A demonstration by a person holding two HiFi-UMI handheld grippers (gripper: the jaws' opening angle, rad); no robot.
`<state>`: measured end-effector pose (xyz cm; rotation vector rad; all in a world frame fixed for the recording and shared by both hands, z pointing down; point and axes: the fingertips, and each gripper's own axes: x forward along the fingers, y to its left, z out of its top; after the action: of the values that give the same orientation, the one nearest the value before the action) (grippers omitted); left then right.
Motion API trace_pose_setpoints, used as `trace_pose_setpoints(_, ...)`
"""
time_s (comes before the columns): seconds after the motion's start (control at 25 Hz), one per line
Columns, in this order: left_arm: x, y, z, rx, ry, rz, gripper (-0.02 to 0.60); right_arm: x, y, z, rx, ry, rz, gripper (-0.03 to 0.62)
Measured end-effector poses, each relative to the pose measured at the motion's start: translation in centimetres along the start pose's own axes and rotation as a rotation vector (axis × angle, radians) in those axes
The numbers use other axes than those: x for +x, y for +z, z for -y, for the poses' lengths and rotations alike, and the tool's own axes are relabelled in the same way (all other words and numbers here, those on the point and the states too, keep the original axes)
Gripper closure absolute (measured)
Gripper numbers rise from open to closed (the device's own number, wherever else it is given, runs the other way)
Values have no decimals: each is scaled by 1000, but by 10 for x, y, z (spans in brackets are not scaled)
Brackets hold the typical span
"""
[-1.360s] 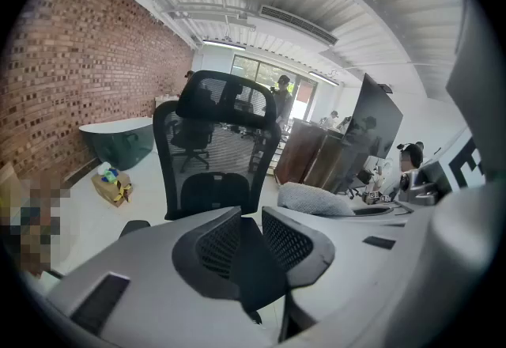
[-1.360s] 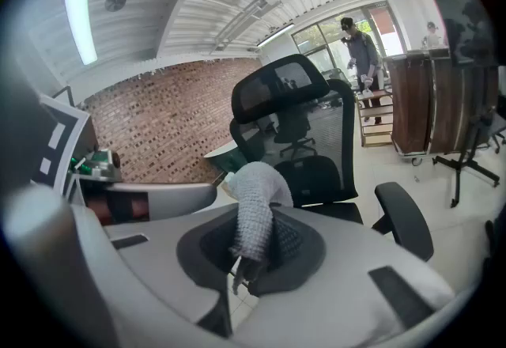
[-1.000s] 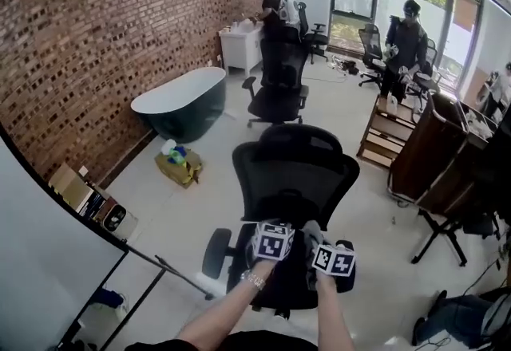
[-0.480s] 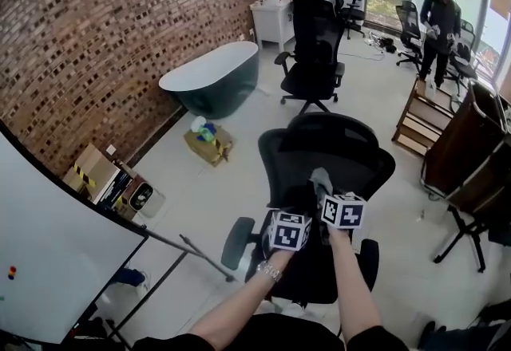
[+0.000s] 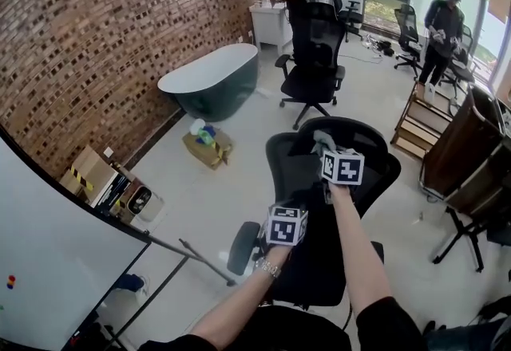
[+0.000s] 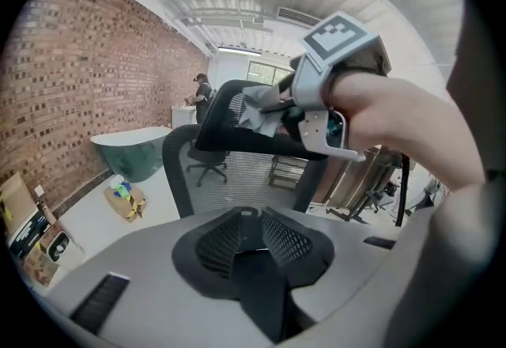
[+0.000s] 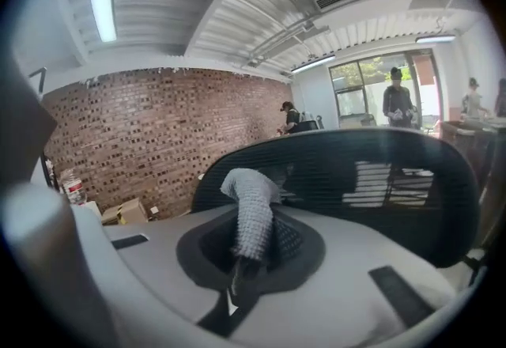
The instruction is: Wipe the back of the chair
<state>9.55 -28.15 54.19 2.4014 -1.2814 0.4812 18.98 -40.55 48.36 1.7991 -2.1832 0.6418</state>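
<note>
my right hand-held gripper (image 7: 245, 259), clamped on a grey knitted cloth (image 7: 251, 208), holds it at the top edge of the black mesh chair back (image 7: 371, 180); left hand-held gripper (image 6: 257, 221) closed, empty. wiping seems under way; next, sweep the cloth across the mesh.

Chair (image 5: 371, 162): black office chair with a mesh back, standing upright on the floor. One armrest shows at its left in the head view. The back is wide and curved with a rounded top edge, and light shows through the mesh.

Cloth (image 5: 322, 140): small grey-white knit rag, bunched up. It sits at the top edge of the chair back, left of the back's middle in the head view. Its lower end is pinched in the right claw (image 7: 241, 263). The rest stands up from the claw and the tip folds over against the mesh.
</note>
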Motion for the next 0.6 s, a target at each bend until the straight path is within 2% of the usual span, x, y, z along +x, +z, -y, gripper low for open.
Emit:
trace_pose_setpoints(0.24, 13, 9, 1, -35, -33, 33, 495, -70, -9, 130, 79, -250, 68, 569)
trace_pose_setpoints(0.32, 18, 6, 3, -36, -41, 32, 495, -93, -21, 157, 113, -285, 89, 569)
trace_pose_setpoints(0.4, 23, 3, 4, -44, -46, 27, 495, -106, -29, 162, 133, -310, 106, 569)
trace_pose_setpoints(0.48, 26, 2, 5, -42, -53, 21, 495, -108, -36, 150, 150, -311, 104, 569)
trace_pose_setpoints(0.6, 24, -1, 2, -36, -49, 10, 495, -86, -33, 74, 148, -146, 118, 569)
